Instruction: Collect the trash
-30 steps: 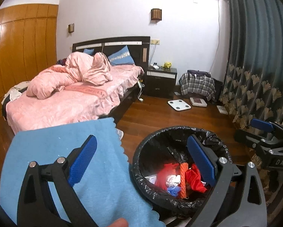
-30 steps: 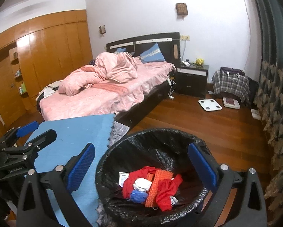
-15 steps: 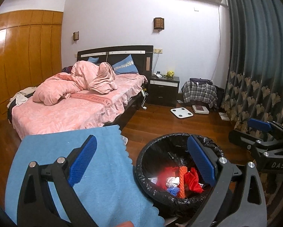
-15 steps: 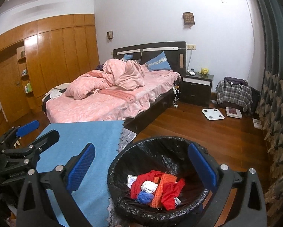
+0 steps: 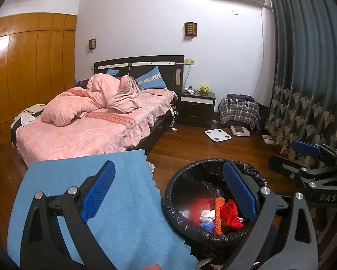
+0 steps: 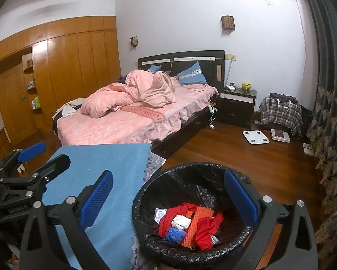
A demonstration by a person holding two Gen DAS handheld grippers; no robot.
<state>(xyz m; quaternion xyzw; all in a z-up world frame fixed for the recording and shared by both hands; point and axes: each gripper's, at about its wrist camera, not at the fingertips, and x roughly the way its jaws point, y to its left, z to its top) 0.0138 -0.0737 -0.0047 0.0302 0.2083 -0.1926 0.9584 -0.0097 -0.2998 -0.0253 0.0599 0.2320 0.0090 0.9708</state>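
Note:
A round bin lined with a black bag (image 5: 182, 180) (image 6: 145, 193) stands on the wooden floor beside a surface under a blue cloth (image 5: 127, 204) (image 6: 105, 164). Inside lies trash (image 5: 215, 213) (image 6: 188, 222): red and orange scraps, a white wad, a blue wad and a small card. My left gripper (image 5: 168, 189) hangs open above the cloth's edge and the bin, nothing between its blue pads. My right gripper (image 6: 168, 195) is open over the bin, also empty. Each gripper shows in the other's view: the right gripper (image 5: 308, 155) at the right edge, the left gripper (image 6: 33, 157) at the left edge.
A bed with pink bedding (image 5: 85, 126) (image 6: 127, 121) fills the middle of the room. Beyond it stand a dark nightstand (image 5: 196, 109) (image 6: 238, 106), a plaid-covered pile (image 6: 281, 112) and a white scale (image 5: 218, 135) (image 6: 256, 136) on the floor. A patterned curtain (image 5: 308, 90) hangs on the right; a wooden wardrobe (image 6: 55, 78) stands on the left.
Both grippers have risen and tilted up, so the bin and cloth sit lower in both views. Both stayed open, and the trash in the bin has not moved.

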